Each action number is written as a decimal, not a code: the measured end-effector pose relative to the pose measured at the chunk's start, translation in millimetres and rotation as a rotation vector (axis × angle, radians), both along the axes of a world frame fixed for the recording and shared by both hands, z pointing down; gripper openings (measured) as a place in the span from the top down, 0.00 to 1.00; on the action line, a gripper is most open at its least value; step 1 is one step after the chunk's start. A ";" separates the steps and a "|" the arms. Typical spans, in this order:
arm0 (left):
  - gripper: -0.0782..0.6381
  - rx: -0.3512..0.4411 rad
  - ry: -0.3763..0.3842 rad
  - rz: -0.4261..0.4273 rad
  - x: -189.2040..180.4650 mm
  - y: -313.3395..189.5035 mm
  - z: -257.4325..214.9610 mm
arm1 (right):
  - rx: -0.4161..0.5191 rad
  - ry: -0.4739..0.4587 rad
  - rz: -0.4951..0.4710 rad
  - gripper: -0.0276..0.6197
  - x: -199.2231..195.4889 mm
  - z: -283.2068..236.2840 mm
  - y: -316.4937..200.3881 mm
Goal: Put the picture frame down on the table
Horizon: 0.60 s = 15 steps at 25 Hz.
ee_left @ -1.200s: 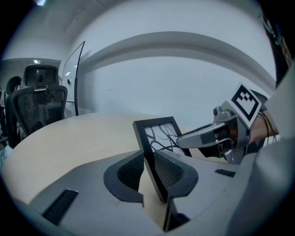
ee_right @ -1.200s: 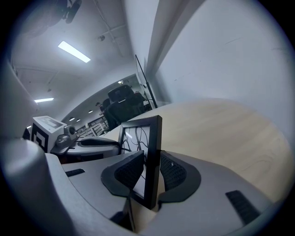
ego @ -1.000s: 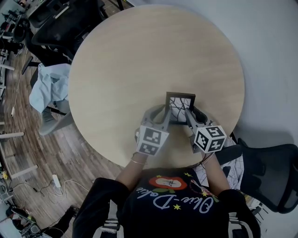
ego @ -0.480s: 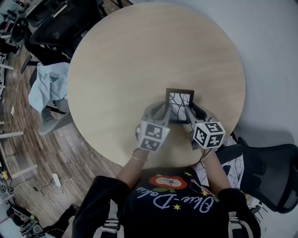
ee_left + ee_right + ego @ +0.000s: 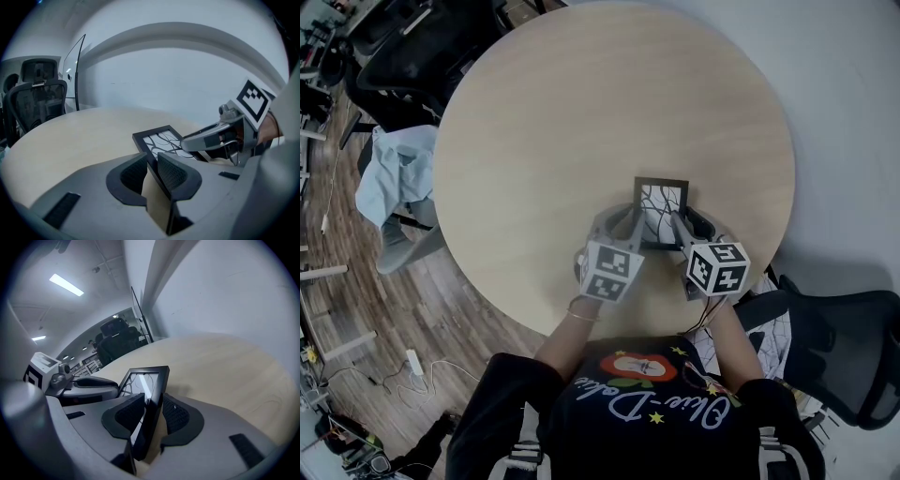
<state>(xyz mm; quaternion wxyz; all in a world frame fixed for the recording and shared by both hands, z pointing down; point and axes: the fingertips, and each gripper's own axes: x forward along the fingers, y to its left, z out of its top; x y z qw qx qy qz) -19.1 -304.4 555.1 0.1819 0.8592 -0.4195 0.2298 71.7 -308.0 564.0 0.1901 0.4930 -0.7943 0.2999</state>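
A black picture frame (image 5: 662, 201) with a white picture of dark branching lines is on the round wooden table (image 5: 581, 112), near its front edge. My left gripper (image 5: 622, 221) straddles the frame's left side. In the left gripper view the frame (image 5: 158, 139) lies against the right pad, and bare table shows between it and the left pad. My right gripper (image 5: 688, 223) straddles the frame's right side. Its jaws have just been opening. The frame's edge (image 5: 151, 380) stands tilted between them, with a gap to the right pad.
A black office chair (image 5: 844, 347) stands close at the right, beside the person. Another black chair (image 5: 412, 56) is at the table's far left. A light blue cloth (image 5: 389, 178) hangs over a seat on the left. Cables (image 5: 412, 370) lie on the wooden floor.
The frame and both grippers keep almost the same place. The marker cubes have shifted only slightly.
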 end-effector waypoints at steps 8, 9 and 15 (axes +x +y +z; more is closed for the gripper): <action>0.84 -0.013 -0.028 0.031 9.2 3.0 9.4 | 0.001 0.012 -0.001 0.80 -0.6 1.7 -2.0; 0.84 -0.014 -0.031 0.037 11.6 3.7 10.7 | 0.004 0.018 -0.003 0.80 -1.0 1.4 -2.7; 0.84 -0.020 -0.047 0.047 10.0 3.5 15.9 | 0.006 0.027 0.012 0.81 1.0 2.2 -5.0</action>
